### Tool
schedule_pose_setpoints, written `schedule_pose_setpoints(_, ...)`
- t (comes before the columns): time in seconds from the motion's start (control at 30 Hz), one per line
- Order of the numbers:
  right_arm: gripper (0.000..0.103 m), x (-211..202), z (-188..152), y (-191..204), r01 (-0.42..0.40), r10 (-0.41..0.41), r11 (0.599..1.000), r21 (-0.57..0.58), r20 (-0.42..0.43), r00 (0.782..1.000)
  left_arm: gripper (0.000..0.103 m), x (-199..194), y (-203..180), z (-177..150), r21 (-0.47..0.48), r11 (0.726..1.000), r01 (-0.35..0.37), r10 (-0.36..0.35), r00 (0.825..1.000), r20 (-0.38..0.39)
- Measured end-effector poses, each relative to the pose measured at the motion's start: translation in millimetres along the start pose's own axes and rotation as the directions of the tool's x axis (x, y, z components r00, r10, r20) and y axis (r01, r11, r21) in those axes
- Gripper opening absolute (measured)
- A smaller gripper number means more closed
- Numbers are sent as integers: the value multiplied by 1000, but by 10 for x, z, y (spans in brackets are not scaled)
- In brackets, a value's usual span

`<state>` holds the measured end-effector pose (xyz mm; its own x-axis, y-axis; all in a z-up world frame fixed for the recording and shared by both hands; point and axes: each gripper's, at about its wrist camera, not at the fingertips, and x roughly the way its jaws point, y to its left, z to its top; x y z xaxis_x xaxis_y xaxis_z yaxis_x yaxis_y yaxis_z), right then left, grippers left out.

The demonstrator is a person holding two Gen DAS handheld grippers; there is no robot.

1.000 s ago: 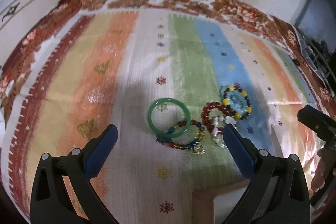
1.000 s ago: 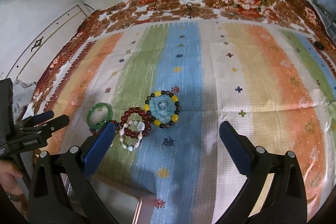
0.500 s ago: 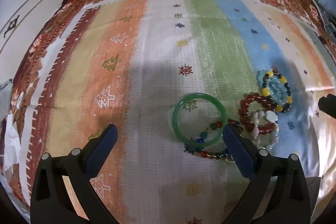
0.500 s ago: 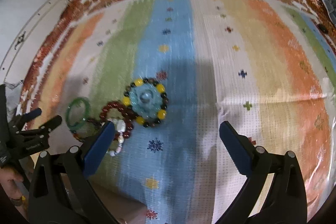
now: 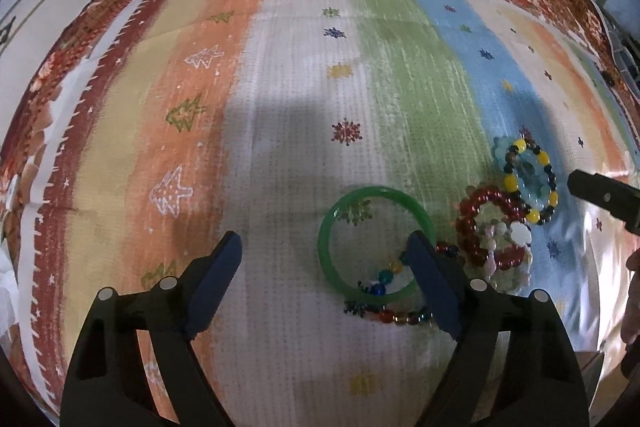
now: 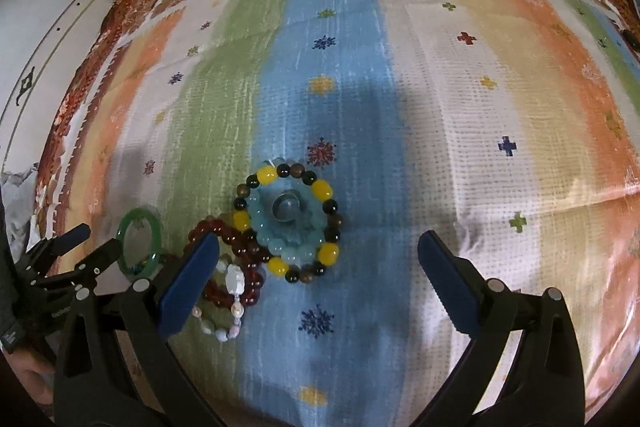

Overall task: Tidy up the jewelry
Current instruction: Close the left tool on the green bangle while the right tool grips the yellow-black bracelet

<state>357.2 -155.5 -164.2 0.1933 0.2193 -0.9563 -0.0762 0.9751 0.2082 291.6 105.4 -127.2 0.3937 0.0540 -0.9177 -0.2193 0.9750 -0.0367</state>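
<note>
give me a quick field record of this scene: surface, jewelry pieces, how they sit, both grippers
surface: striped cloth with small star and cross prints
jewelry: green bangle; multicolour bead bracelet; dark red bead bracelet; pale stone bracelet; yellow and dark bead bracelet
arrangement: one cluster; bangle overlaps the multicolour bracelet, red bracelet overlaps the pale one
left gripper: jaws just closing a little, nothing pinched, one finger over the bangle's rim
right gripper: open, above the yellow and dark bracelet, nothing held

Two near, steeply downward wrist views, shared bracelets (image 5: 496, 231) (image 6: 256, 247).
</note>
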Motion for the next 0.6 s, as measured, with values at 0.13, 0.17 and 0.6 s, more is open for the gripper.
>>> schedule_pose_setpoints(0.13, 97, 65, 39, -14, 15, -15, 1000, 0, -7, 1000, 69, 83, 27, 36, -13, 1000, 15, -15, 1000, -24)
schedule_pose_setpoints(0.17, 94, 95, 44, -39, 21, -21, 1000, 8, -15, 1000, 67, 115, 27, 40, -12, 1000, 15, -15, 999, -31)
schedule_pose_setpoints(0.6, 58, 342, 130, -67, 4, -5, 1000, -12, -58, 998, 44, 253, 53, 30, 9, 1000, 11, -10, 998, -65)
